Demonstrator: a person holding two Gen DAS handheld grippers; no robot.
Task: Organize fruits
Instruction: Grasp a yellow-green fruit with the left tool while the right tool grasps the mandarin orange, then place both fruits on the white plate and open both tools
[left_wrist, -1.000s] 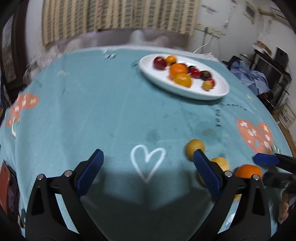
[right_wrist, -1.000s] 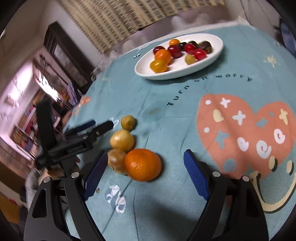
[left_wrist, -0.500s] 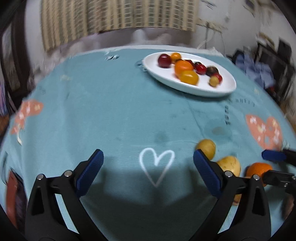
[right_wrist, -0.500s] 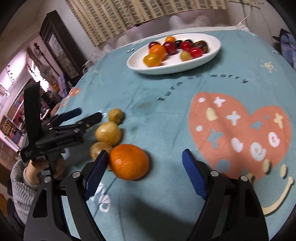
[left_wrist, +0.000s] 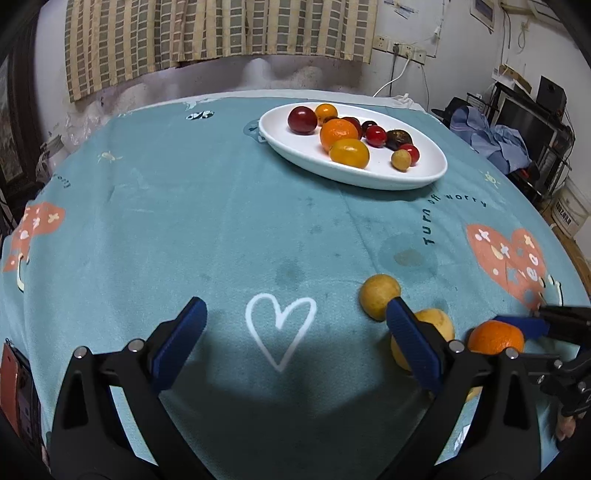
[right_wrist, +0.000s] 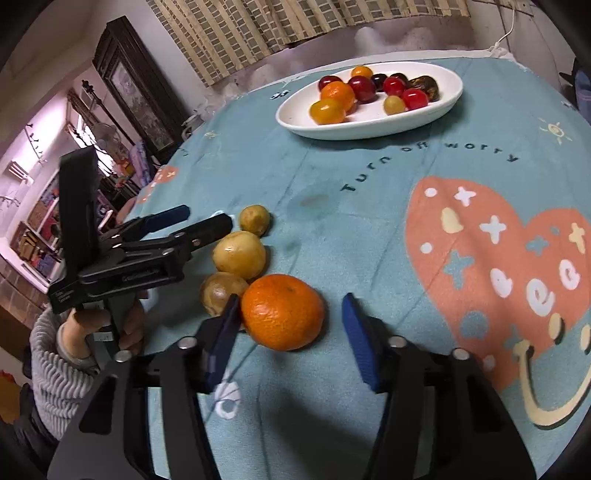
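We have just been closing the right gripper (right_wrist: 290, 325) around the near orange (right_wrist: 282, 312), pads not yet gripping, for transfer to the far plate (right_wrist: 369, 125); left gripper (left_wrist: 295, 343) idles unclenched.

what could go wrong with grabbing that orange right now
1. The right gripper has just been closing around the round orange mandarin, but a gap shows at the right pad, so lifting now may drop it.
2. The left pad sits beside the brownish-yellow round fruit touching the mandarin; it could get nudged and roll.
3. The open left gripper hovers close by the yellow fruits; the two tools might bump.
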